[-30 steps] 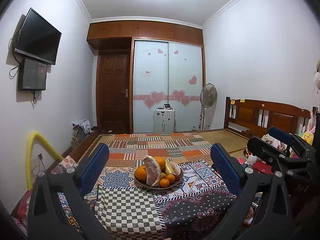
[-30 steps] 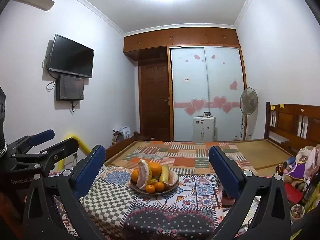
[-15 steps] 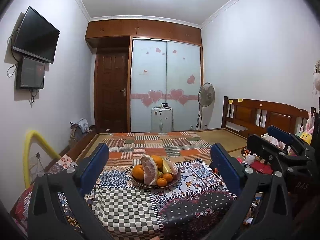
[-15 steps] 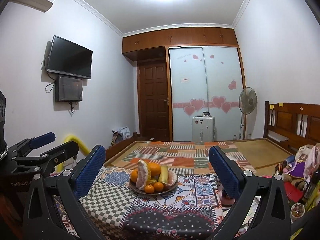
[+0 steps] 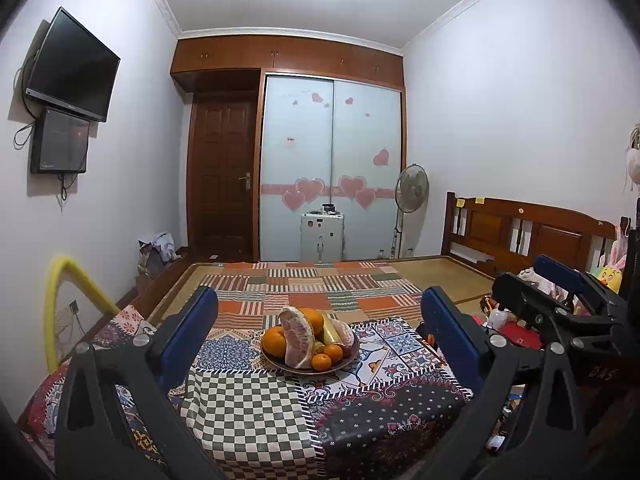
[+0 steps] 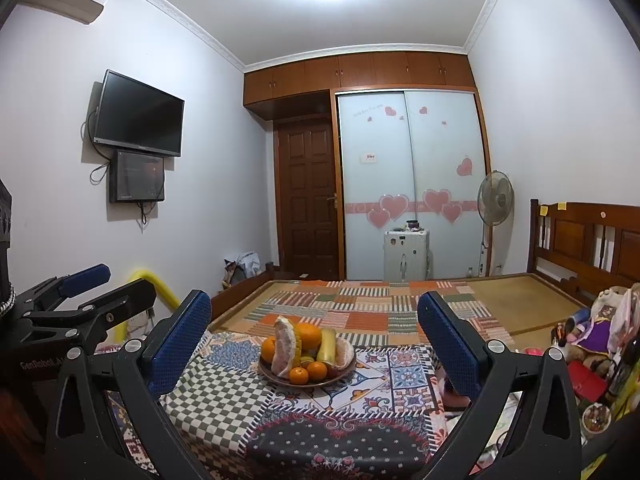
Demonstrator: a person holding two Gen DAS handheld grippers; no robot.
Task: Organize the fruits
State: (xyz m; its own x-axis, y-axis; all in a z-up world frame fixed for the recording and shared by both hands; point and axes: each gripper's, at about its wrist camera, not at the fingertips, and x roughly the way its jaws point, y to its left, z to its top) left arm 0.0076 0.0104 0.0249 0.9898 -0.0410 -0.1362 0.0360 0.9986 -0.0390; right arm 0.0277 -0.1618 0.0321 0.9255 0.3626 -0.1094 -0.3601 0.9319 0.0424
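Observation:
A dark plate (image 5: 276,363) of fruit stands on a patchwork-covered table (image 5: 248,412). It holds oranges (image 5: 274,340), peeled pomelo wedges (image 5: 298,340), a yellow-green fruit (image 5: 330,334) and small tangerines (image 5: 321,362). My left gripper (image 5: 318,332) is open and empty, well short of the plate. My right gripper (image 6: 314,334) is open and empty too, facing the same plate (image 6: 267,370) and the oranges (image 6: 308,335). Each gripper shows beside the other: the right one (image 5: 560,300) at the right edge, the left one (image 6: 80,300) at the left edge.
A bed with a patchwork mat (image 5: 312,284) lies behind the table, its headboard (image 5: 528,236) at right. A fan (image 5: 412,188), small white cabinet (image 5: 322,236), wardrobe and door stand at the back. Toys and clutter (image 6: 592,340) sit right of the table. A yellow hoop (image 5: 60,304) leans left.
Both views have tilted up slightly, so the plate sits a little lower in frame. Both grippers stay open. The fruit has not moved.

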